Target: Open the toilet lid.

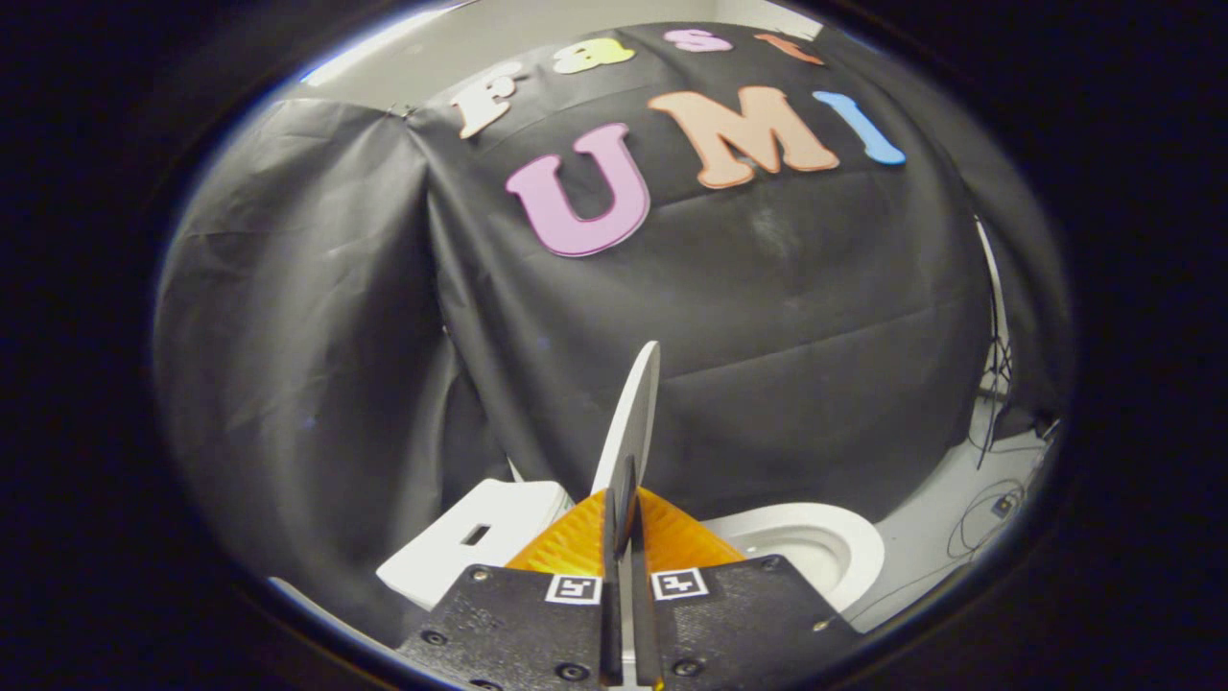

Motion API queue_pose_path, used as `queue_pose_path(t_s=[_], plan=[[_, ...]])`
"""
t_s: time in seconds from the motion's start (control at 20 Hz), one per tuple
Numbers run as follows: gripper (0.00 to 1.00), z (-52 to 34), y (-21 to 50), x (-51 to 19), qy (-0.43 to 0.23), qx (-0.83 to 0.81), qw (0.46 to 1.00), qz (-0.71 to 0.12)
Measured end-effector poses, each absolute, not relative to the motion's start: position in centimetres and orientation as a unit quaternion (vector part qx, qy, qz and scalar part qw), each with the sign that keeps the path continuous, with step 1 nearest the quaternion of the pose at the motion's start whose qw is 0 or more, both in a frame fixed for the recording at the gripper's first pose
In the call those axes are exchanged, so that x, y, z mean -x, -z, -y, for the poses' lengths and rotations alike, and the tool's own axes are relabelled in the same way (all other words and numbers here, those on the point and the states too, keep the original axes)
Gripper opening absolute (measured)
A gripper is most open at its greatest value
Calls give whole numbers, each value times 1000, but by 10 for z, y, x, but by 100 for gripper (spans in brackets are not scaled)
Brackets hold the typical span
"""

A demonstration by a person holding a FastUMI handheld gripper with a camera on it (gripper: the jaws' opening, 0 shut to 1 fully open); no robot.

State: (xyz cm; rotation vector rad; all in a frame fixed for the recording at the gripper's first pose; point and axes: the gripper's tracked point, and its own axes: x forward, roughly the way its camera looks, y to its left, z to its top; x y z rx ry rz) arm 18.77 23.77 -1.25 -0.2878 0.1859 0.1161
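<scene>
Pinching the lower edge of the toilet lid (633, 422), the gripper (625, 509) had its two fingers drawn nearly together, one pressed on each face of the thin panel. The lid stood close to upright and was seen edge-on, rising toward 12 o'clock from between the fingers with a slight tilt toward 1 o'clock; its broad faces were therefore hard to make out. Its base and hinge were hidden behind the fingers. At 4 o'clock from the fingertips lay the toilet bowl (815, 547), uncovered, with its near part cut off by the gripper body. At 8 o'clock sat the white cistern (480, 542), showing a rectangular slot in its top; its lower end was also covered by the gripper. Beyond the bowl, at 3 o'clock, thin cables (988, 518) trailed across the pale floor (921, 537), too small for detail.
</scene>
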Motion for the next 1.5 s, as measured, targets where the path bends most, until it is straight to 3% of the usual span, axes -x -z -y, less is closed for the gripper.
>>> queue_pose_path(t_s=[1.5], plan=[[13, -437, 128, -209, -238, 280, 919, -145]])
